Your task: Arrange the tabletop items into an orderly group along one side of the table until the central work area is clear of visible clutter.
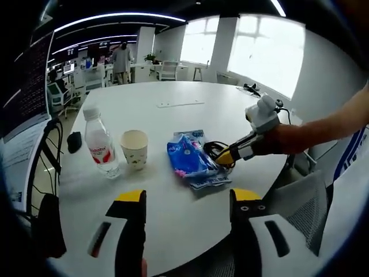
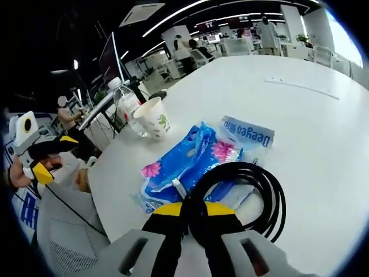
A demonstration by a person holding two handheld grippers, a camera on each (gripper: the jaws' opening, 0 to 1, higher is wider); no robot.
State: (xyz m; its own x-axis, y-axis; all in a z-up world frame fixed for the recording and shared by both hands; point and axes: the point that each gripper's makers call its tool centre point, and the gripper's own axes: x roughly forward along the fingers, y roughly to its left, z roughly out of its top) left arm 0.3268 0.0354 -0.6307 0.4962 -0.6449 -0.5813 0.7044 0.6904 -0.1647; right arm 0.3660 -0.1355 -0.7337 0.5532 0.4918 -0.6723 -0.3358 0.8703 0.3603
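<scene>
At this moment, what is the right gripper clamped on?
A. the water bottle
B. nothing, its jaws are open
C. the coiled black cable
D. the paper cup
C. In the right gripper view the right gripper is closed on the coiled black cable, which lies by the blue tissue pack; the paper cup and water bottle stand untouched farther off.

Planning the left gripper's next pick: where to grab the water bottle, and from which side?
Grip the water bottle on its body around the red label, from its open left side. It stands upright, and the paper cup sits close on its right, so that side is crowded. The left gripper is open and free.
</scene>
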